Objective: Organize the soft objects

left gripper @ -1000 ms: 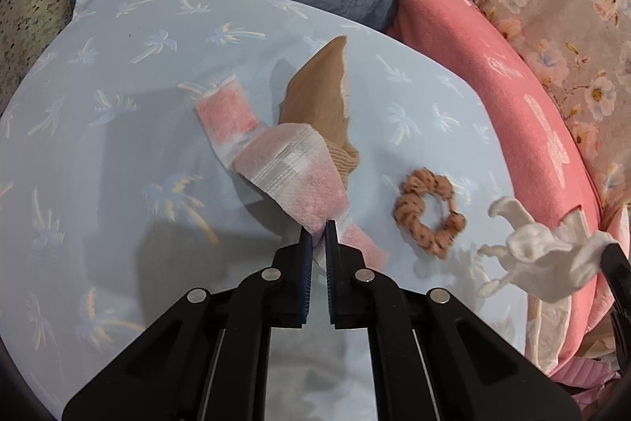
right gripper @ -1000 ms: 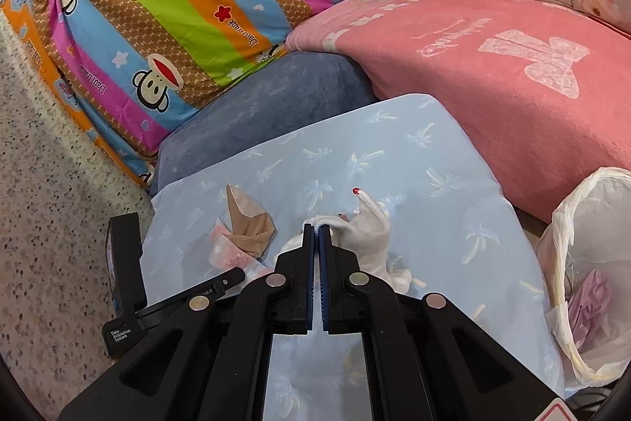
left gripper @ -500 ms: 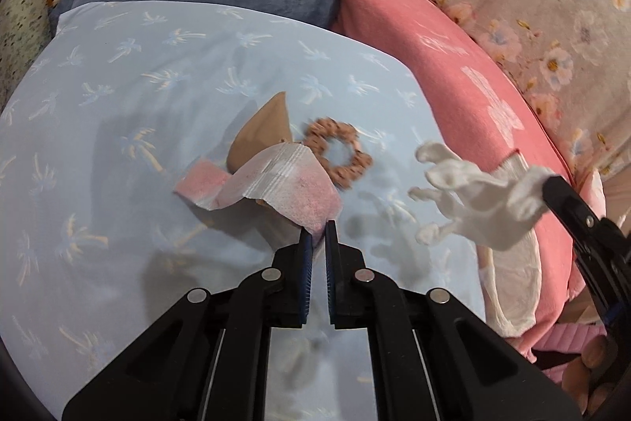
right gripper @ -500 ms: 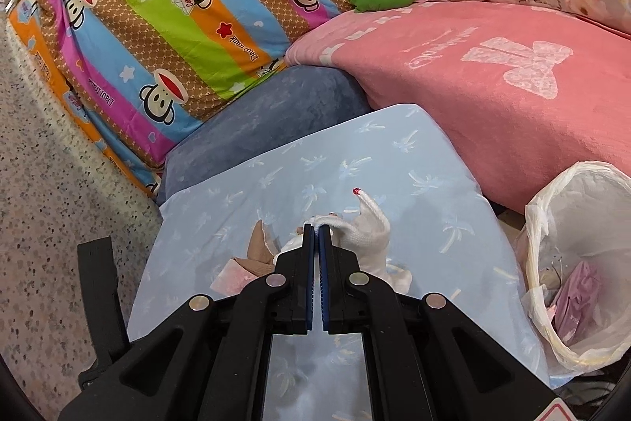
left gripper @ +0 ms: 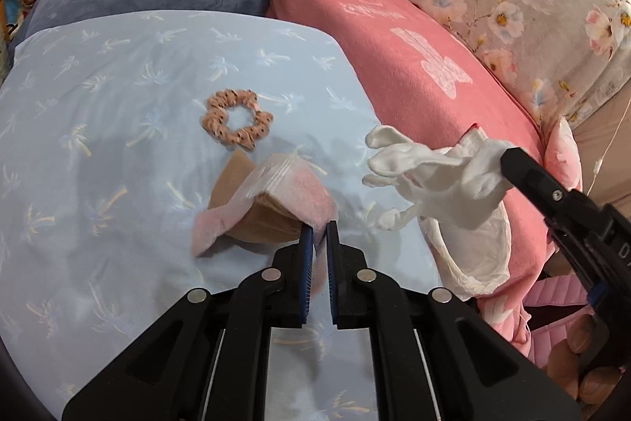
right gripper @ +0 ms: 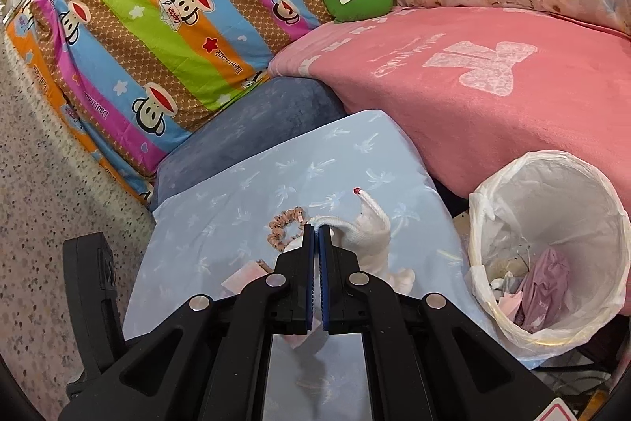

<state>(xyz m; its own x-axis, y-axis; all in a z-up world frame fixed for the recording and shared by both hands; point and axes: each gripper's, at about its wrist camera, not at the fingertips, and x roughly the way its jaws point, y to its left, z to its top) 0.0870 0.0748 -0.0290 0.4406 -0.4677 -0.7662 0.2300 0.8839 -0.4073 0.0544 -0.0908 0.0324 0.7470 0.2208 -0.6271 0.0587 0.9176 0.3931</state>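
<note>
A fleecy pink blanket point(right gripper: 493, 97) and a smooth pale-blue palm-print cushion point(left gripper: 118, 97) are seen beside a round white-lined bin point(right gripper: 552, 223). A ruffled peach scrunchie point(left gripper: 236, 123) lies on the cushion. A knitted white glove point(left gripper: 434, 180) is pinched in the right tongs point(right gripper: 316, 227); a pink-and-tan cloth point(left gripper: 272, 200) is clamped in the narrow left tongs point(left gripper: 320, 225).

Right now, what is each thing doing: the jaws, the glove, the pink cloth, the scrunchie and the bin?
Left gripper: jaws shut on the pink cloth.
Right gripper: jaws shut on the white glove.
Pink cloth: lifted, draped over a tan piece.
White glove: hanging in the air.
Scrunchie: lying loose on the blue sheet.
Bin: open, partly filled.
</note>
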